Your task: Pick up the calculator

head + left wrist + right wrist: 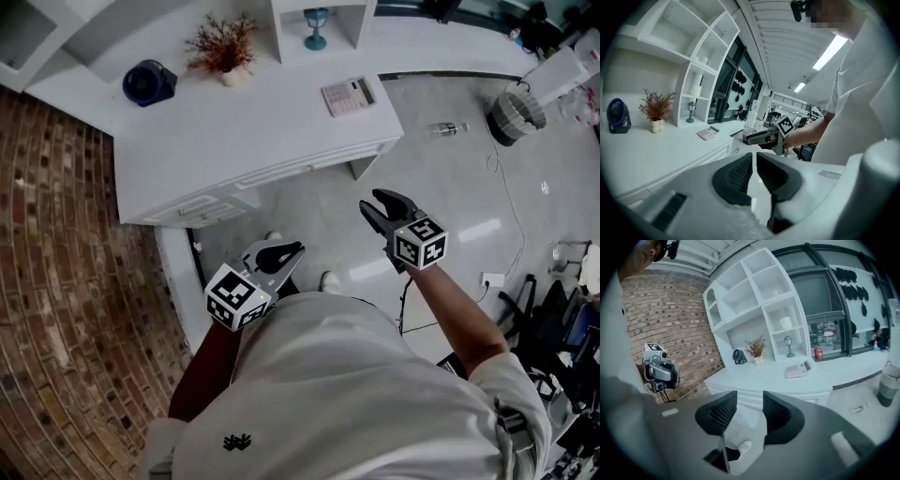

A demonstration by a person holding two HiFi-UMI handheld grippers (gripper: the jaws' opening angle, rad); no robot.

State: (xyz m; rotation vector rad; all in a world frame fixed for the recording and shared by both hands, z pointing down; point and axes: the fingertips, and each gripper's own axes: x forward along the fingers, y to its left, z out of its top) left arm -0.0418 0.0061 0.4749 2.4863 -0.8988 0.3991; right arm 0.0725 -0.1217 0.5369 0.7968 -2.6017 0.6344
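Note:
The calculator [348, 96], pale with a grey display, lies flat near the right end of the white desk [234, 131]; it also shows in the left gripper view [708, 133] and the right gripper view [797, 371]. Both grippers hang in the air over the floor, well short of the desk. My left gripper [281, 253] [753, 164] has its dark ribbed pads drawn together to a thin slit, with nothing in it. My right gripper [375, 202] [750, 411] points toward the desk's right end, jaws open and empty.
On the desk stand a dark blue fan [147, 82] and a potted dried plant [223, 52]; a blue goblet-shaped lamp [316, 26] sits in the shelf unit behind. A brick surface [56, 281] lies left. A bin [517, 111], a bottle [448, 128] and cables are on the floor right.

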